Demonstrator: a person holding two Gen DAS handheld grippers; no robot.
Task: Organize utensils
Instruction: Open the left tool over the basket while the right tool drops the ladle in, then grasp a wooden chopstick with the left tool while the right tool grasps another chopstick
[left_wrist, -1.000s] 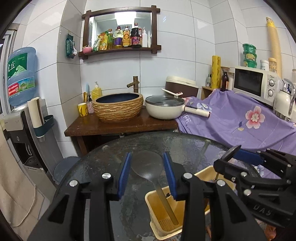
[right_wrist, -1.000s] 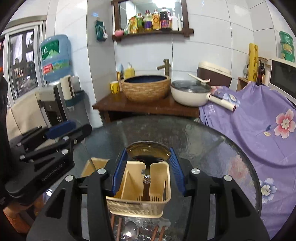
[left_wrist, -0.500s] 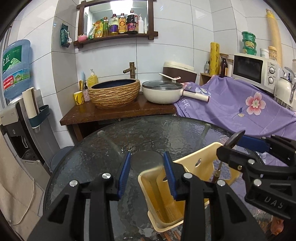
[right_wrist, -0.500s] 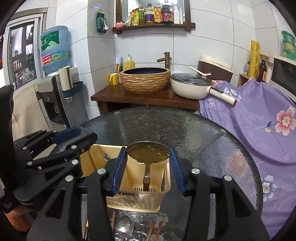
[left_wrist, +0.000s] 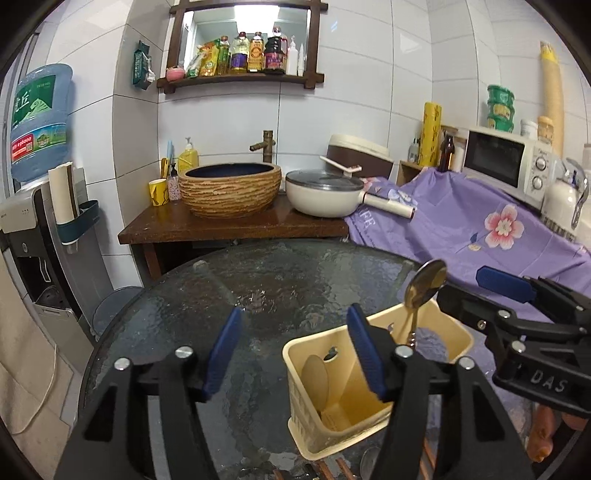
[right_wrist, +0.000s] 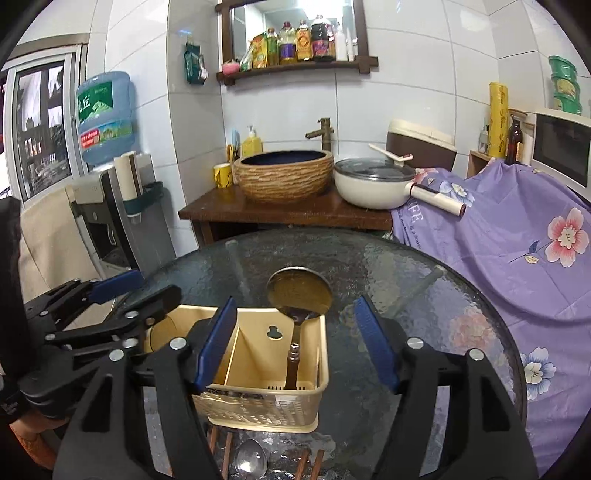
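A cream plastic utensil caddy (left_wrist: 373, 384) (right_wrist: 266, 373) stands on the round glass table (left_wrist: 258, 295). A metal ladle (right_wrist: 300, 295) stands upright in its right compartment, bowl up; it also shows in the left wrist view (left_wrist: 424, 282). A pale wooden spoon (left_wrist: 314, 376) lies inside the left compartment. My left gripper (left_wrist: 293, 350) is open and empty, just left of the caddy. My right gripper (right_wrist: 297, 349) is open around the ladle handle without touching it. A metal spoon (right_wrist: 251, 461) and several chopsticks (right_wrist: 310, 461) lie on the table in front of the caddy.
Behind the table stands a wooden stand (left_wrist: 229, 225) with a woven basin (left_wrist: 231, 188) and a white pan (left_wrist: 325, 195). A purple floral cloth (left_wrist: 480, 229) covers furniture at right, with a microwave (left_wrist: 506, 164). A water dispenser (left_wrist: 33, 206) stands at left.
Both grippers have opened wide. The left one let the wooden spoon drop into the caddy; the right one let go of the ladle, which now stands in the caddy.
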